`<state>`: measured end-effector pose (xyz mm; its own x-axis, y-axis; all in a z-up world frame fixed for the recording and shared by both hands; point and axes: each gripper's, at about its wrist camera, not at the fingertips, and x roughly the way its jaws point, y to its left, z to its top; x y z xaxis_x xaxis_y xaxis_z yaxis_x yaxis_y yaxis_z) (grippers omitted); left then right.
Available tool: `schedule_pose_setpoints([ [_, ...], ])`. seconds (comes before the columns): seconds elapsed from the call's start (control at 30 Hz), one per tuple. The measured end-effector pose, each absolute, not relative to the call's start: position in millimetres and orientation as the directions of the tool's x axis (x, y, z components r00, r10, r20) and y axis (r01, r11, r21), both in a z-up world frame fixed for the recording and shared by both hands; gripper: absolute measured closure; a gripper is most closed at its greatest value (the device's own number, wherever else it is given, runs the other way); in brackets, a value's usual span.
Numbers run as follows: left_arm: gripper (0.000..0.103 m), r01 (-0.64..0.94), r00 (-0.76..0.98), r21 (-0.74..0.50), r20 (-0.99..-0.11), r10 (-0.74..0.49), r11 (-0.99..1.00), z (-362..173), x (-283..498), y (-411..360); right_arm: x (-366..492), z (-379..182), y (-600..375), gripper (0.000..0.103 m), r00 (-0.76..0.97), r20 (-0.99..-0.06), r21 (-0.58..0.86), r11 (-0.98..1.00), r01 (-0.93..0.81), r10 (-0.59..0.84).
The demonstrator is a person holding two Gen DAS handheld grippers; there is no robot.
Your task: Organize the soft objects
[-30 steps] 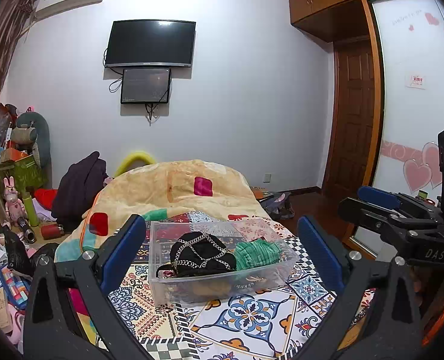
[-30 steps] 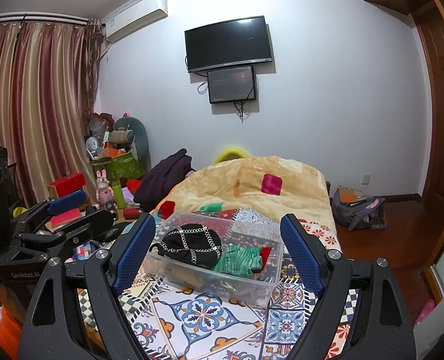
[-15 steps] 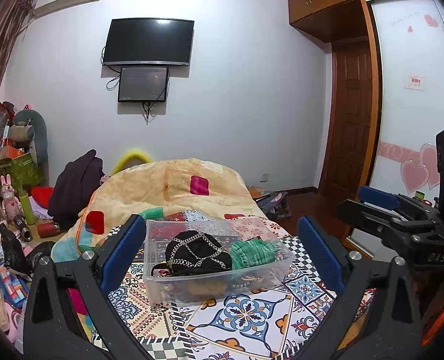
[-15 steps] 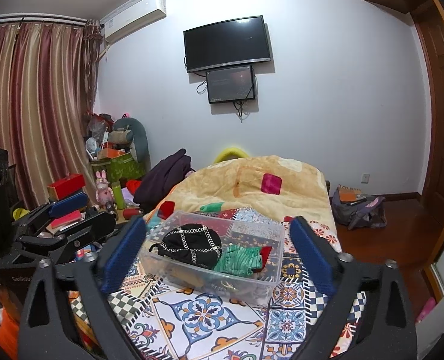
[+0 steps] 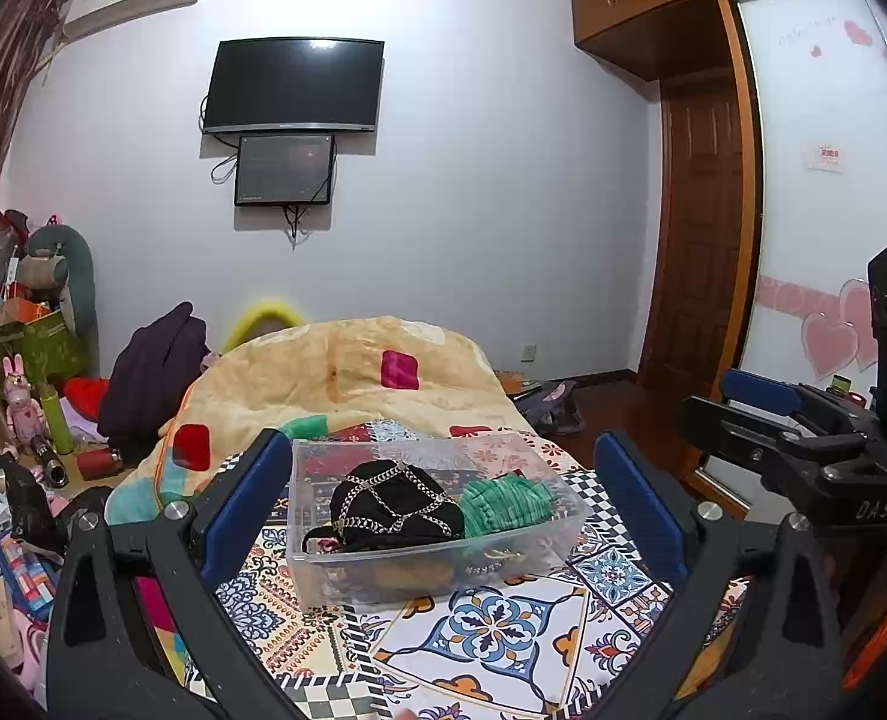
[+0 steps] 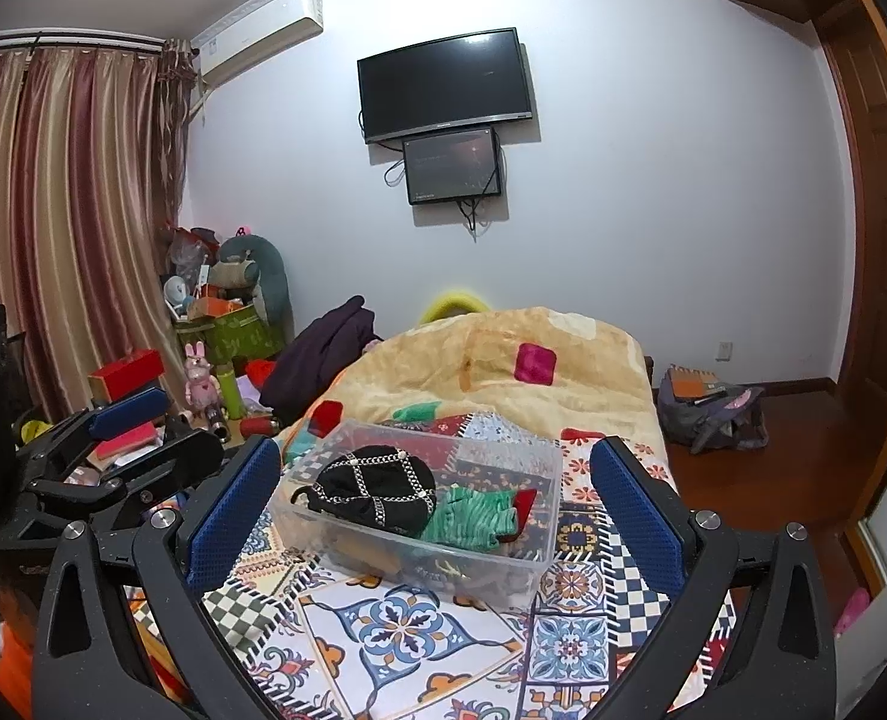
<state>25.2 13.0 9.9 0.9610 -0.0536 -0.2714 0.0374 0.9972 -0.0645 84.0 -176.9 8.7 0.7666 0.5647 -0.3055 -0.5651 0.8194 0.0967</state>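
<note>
Left gripper (image 5: 443, 498) hovers level, blue-padded fingers (image 5: 245, 498) spread wide, nothing between them; right gripper (image 6: 437, 504) alongside, equally wide and unloaded.

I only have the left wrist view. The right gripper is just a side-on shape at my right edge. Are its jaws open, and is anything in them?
Observer: The right gripper is wide open and holds nothing. The clear bin shows between its fingers.
Operator: In the bin I see a black chained hat and a green knit. Is anything else soft on top?
Observer: Yes, a red piece lies against the green knit, on the side away from the hat.
</note>
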Motion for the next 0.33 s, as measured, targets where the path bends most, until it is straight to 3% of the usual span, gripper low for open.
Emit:
schedule_pose_setpoints([
  [0.33,0.001,0.036,0.956,-0.083,-0.288,-0.059,0.996,10.2,26.1,16.6,84.4,6.4,-173.4,0.0,0.765,-0.322,0.085,0.822,-0.563,0.558],
])
